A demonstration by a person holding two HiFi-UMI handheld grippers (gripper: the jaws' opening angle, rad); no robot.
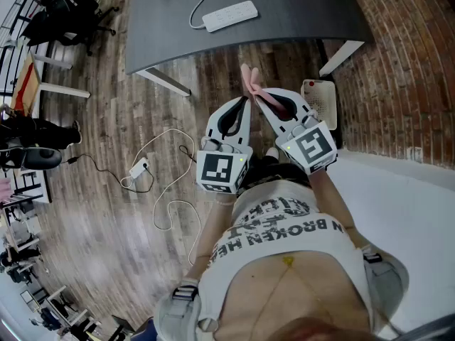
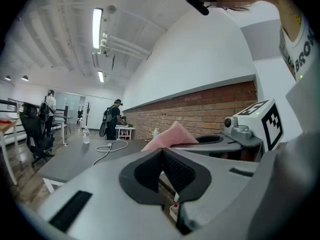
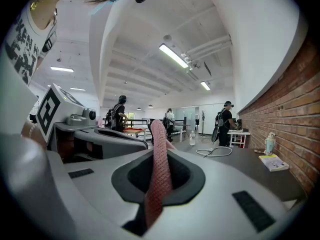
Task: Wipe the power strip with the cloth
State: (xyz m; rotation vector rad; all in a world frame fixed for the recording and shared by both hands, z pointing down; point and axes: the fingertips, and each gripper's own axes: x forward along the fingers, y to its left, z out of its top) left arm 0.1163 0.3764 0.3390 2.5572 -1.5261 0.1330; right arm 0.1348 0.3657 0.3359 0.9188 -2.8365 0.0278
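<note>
Right gripper [image 1: 257, 99] pinches the pink cloth [image 1: 247, 79]; left gripper [image 1: 244, 103] is pressed together, empty. Power strip [image 1: 229, 15] lies at twelve o'clock on the table [image 1: 298, 13], well apart.

Pink cloth [image 3: 159, 164], textile with a fine knobbled weave. White power strip [image 1: 229, 15], smooth plastic; desk [image 1: 284, 20], dark matt top. Floor [image 1: 106, 133] is worn wood plank; wall [image 1: 405, 77] is rough brick.
</note>
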